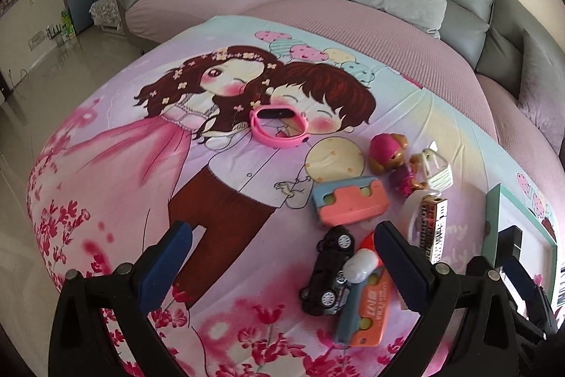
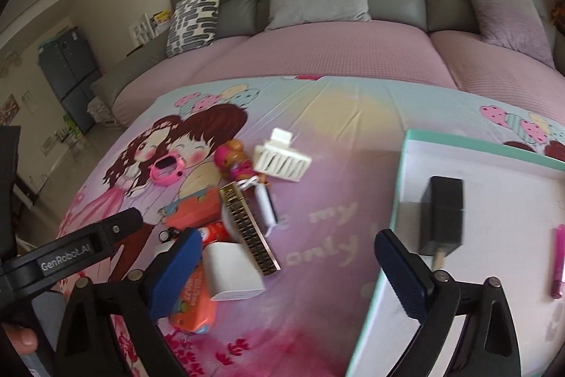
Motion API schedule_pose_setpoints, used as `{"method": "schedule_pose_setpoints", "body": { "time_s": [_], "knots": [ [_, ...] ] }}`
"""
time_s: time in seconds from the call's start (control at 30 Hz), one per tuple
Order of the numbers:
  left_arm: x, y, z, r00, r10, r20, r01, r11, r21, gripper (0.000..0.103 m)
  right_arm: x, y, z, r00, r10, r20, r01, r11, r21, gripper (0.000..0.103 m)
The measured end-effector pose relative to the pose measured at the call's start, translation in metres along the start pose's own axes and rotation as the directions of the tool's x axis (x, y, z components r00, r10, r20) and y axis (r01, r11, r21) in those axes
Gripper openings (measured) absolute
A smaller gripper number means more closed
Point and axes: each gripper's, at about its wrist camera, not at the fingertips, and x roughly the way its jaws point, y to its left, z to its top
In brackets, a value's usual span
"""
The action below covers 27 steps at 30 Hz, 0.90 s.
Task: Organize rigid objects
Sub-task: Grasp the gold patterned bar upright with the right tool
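Right wrist view: my right gripper (image 2: 286,274) gapes wide, empty, beside the box (image 2: 399,200) — left gripper (image 1: 282,267) likewise, above the toy car (image 1: 328,271).

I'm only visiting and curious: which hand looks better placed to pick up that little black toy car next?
Probably the left: its open fingers frame the small black toy car just ahead. The right gripper hangs nearer the teal-rimmed box.

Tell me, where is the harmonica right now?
The harmonica lies on the cartoon-print sheet in the toy pile, left of the white box. The right wrist view shows it beside a white block and below the small doll.
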Motion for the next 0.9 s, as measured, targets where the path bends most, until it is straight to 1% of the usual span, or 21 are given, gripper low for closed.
{"method": "schedule_pose_setpoints", "body": {
  "time_s": [0.1,0.2,0.27,0.37,0.4,0.5,0.57,0.63,0.77,0.9],
  "knots": [
    [0.006,0.006,-0.001,1.000,-0.005,-0.015,0.004,1.000,-0.011,0.102,0.008,0.009,-0.002,1.000,-0.005,-0.013,0.005,1.000,-0.024,0.093],
    [0.012,0.011,-0.002,1.000,0.002,-0.028,-0.002,1.000,-0.016,0.102,0.018,0.011,-0.003,0.999,0.005,-0.037,-0.006,1.000,-0.017,0.083],
    [0.016,0.014,-0.002,0.999,0.009,-0.038,-0.010,1.000,-0.019,0.102,0.025,0.012,-0.004,0.999,0.005,-0.050,-0.006,1.000,-0.014,0.079],
    [0.022,0.018,-0.003,0.998,0.000,-0.060,-0.001,1.000,-0.028,0.102,0.033,0.013,-0.004,0.998,0.008,-0.062,-0.009,1.000,-0.009,0.073],
    [0.023,0.019,-0.003,0.998,-0.007,-0.065,0.005,1.000,-0.030,0.102,0.035,0.013,-0.004,0.998,0.012,-0.061,-0.013,1.000,-0.004,0.070],
    [0.027,0.017,-0.004,0.997,-0.027,-0.076,0.025,0.999,-0.022,0.102,0.037,0.013,-0.003,0.998,0.019,-0.054,-0.019,1.000,0.009,0.069],
    [0.030,0.014,-0.004,0.995,-0.038,-0.087,0.037,0.999,-0.011,0.102,0.038,0.014,-0.002,0.999,0.021,-0.049,-0.021,1.000,0.012,0.063],
    [0.031,0.013,-0.004,0.994,-0.052,-0.093,0.051,0.999,-0.007,0.102,0.041,0.015,-0.002,0.998,0.020,-0.054,-0.019,1.000,0.017,0.054],
    [0.032,0.012,-0.004,0.993,-0.066,-0.095,0.066,0.998,-0.009,0.102,0.046,0.015,-0.002,0.998,0.020,-0.056,-0.018,0.999,0.029,0.050],
    [0.036,0.013,-0.003,0.993,-0.061,-0.101,0.060,0.998,-0.012,0.102,0.049,0.017,-0.002,0.998,0.027,-0.055,-0.026,0.999,0.034,0.042]
  ]
}}
